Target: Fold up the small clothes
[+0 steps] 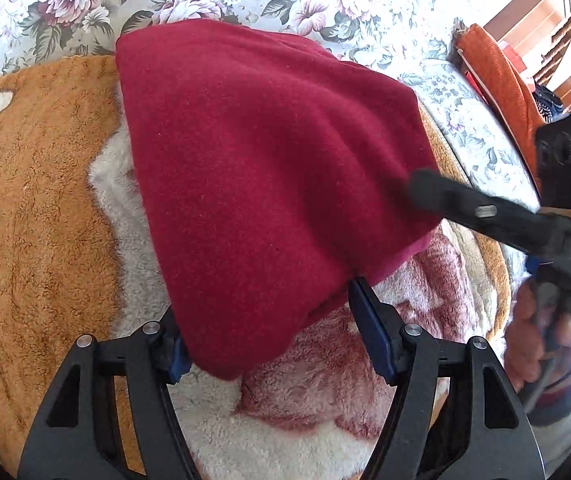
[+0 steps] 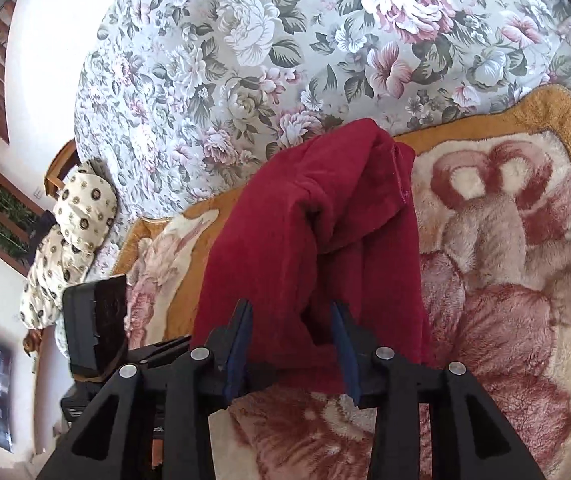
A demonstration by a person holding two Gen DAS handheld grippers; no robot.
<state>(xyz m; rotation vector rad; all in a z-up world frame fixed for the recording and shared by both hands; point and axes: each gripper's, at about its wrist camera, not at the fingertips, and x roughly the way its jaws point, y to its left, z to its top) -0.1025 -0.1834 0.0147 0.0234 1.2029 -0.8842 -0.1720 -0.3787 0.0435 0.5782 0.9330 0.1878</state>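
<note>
Left gripper (image 1: 269, 320) tilts downward, fingers spread wide; right gripper (image 2: 291, 344) angled down, fingers partly parted.

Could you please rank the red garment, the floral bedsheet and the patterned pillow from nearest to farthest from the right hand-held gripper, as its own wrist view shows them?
From the right hand-held gripper:
1. Red garment: between the open fingers and just ahead.
2. Floral bedsheet: beyond the garment, across the top.
3. Patterned pillow: far left, at the bed's edge.
</note>
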